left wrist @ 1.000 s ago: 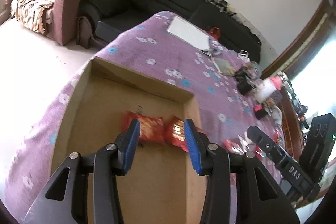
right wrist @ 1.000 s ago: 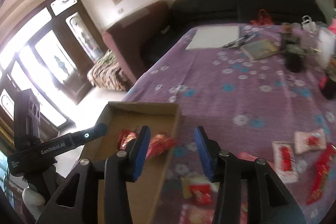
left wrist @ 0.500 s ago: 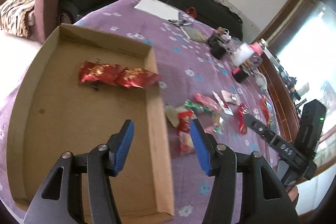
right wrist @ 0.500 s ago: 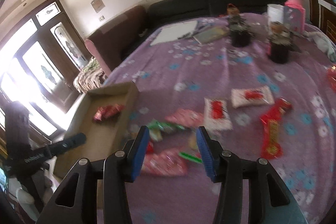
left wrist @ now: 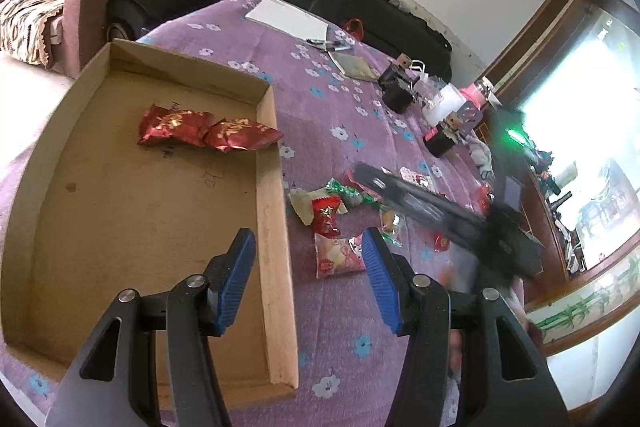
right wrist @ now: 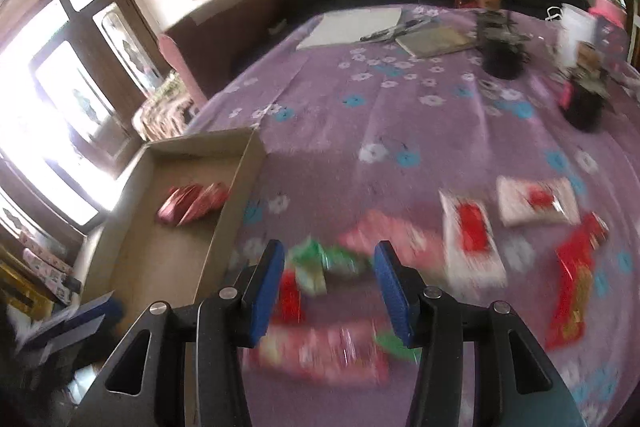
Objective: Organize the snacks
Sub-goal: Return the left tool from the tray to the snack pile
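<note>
at the far left sits the cardboard tray [left wrist: 276,187] on the purple flowered counter [left wrist: 344,115], with two red foil packets [left wrist: 208,131] already lying side by side in its far half, one against the right wall. the left hand-held gripper [left wrist: 308,279] hovers over the tray's right wall, its blue fingers spread wide and holding nothing. just right of the tray lies a loose heap of wrapped snacks: a small red candy [left wrist: 326,221], green wrappers [left wrist: 352,193] and a pink-and-white packet [left wrist: 338,259] nearest the gripper. further right, the right hand-held gripper [right wrist: 328,287] hangs above the same heap (its view is blurred), fingers apart and empty. these packets look light, soft and crinkly, probably slippery in foil; pinching across the flat middle or a sealed end seems safest, gently, so nothing inside gets crushed.
</note>
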### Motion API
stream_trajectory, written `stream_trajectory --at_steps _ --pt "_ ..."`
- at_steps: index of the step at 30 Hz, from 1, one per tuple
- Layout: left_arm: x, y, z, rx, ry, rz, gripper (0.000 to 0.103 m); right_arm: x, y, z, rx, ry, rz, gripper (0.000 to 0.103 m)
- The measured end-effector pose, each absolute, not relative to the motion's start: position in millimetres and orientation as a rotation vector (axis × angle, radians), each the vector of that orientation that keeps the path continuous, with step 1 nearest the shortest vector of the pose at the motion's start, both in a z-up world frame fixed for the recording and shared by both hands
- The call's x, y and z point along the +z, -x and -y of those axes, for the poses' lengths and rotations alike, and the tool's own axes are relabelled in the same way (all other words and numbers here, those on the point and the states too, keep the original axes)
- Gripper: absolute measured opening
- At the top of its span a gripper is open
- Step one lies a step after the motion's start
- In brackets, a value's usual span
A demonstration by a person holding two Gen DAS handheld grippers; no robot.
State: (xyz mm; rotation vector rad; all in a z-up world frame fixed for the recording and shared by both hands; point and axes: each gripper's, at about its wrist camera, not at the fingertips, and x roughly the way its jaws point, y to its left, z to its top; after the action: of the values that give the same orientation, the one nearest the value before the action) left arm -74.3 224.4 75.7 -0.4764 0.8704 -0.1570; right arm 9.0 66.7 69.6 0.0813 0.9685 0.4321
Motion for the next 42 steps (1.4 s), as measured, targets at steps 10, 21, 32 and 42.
stream_trajectory --at_steps 10,21,32,42 --pt "69 69 -219 -0.05 0.348 -0.865 0.054 36 -14 -104 0.348 0.185 -1.085 0.045" --pt "41 33 -217 0.109 0.222 -0.949 0.054 80 57 -18 0.363 0.05 -0.976 0.048" --pt "15 43 -217 0.15 0.063 -1.037 0.054 79 68 42 0.296 -0.06 -0.963 0.053" --pt "67 77 -233 0.005 0.307 -0.86 0.054 70 66 -23 0.517 -0.003 -0.946 0.053"
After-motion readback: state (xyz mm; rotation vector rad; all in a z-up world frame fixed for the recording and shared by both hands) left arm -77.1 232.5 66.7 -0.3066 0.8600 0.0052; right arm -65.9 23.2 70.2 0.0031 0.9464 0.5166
